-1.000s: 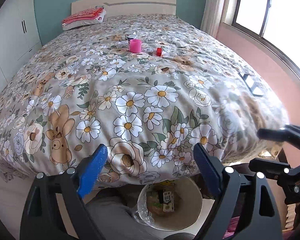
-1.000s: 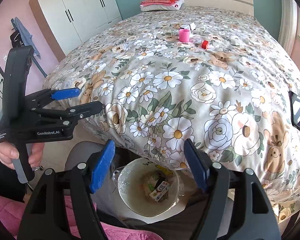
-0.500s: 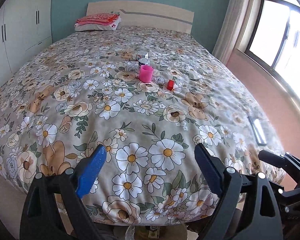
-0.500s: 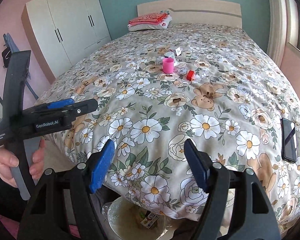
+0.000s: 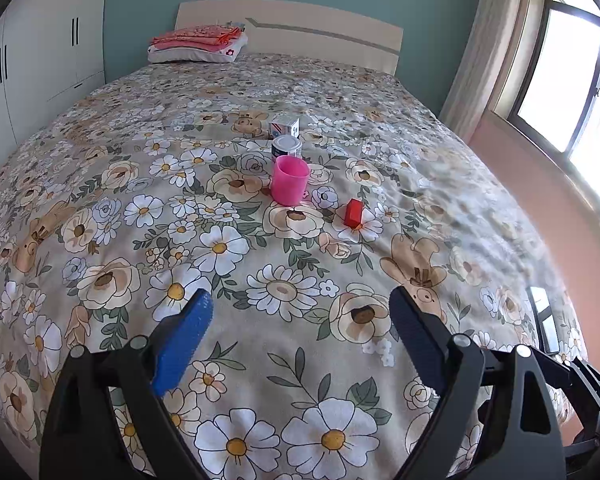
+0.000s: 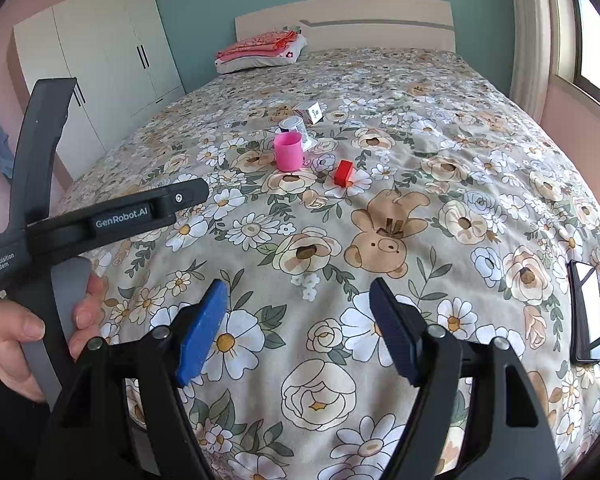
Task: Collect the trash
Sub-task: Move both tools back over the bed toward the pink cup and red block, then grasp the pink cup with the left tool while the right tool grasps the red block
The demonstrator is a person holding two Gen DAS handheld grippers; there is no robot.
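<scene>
On the flowered bedspread (image 5: 220, 248) stand a pink cup (image 5: 289, 180), a small tin can (image 5: 286, 146) behind it, a small white carton (image 5: 285, 126) farther back and a small red box (image 5: 353, 213) to the right. They also show in the right wrist view: the cup (image 6: 287, 151), the can (image 6: 294, 125), the carton (image 6: 313, 112), the red box (image 6: 343, 173). My left gripper (image 5: 300, 332) is open and empty, well short of them over the bed's foot. My right gripper (image 6: 298, 328) is open and empty too. The left gripper's body (image 6: 100, 220) shows at the right view's left.
A black phone (image 6: 586, 312) lies at the bed's right edge and also shows in the left wrist view (image 5: 544, 320). Folded pink bedding on a pillow (image 5: 198, 42) lies by the headboard. White wardrobes (image 6: 100, 64) stand left, a window (image 5: 572, 80) right.
Both grippers have risen and moved forward over the bed. The trash bin below the bed's foot has dropped out of view. The items on the bed look nearer.
</scene>
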